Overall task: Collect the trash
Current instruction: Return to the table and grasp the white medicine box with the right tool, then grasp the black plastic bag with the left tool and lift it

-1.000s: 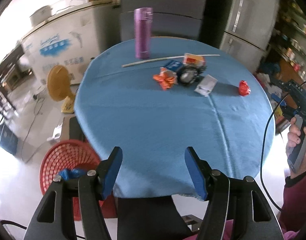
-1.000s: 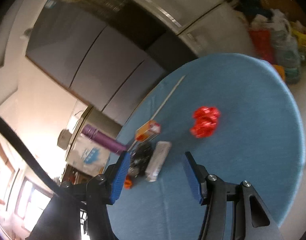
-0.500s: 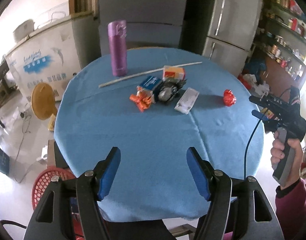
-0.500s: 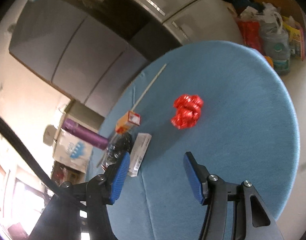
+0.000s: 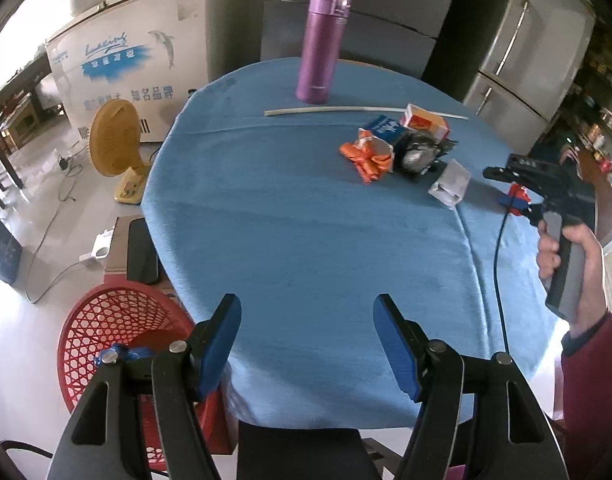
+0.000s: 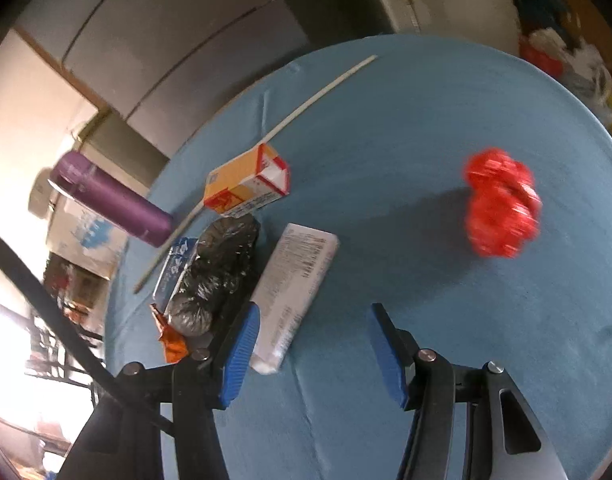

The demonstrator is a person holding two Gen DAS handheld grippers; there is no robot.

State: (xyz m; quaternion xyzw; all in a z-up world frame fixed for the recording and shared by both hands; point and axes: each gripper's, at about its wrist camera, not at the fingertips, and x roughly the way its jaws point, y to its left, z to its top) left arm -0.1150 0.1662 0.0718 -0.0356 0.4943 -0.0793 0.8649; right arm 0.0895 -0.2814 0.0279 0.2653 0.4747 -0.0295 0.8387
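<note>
While empty, right hand-held gripper above table

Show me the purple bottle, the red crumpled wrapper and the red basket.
purple bottle (image 5: pixel 321 46), left wrist view, middle of its body
red crumpled wrapper (image 6: pixel 500 210), right wrist view, centre of the wad
red basket (image 5: pixel 105 320), left wrist view, mesh wall

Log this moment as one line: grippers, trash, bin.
left gripper: open, empty | right gripper: open, empty, near white packet | red wrapper: on table | red basket: on floor
</note>
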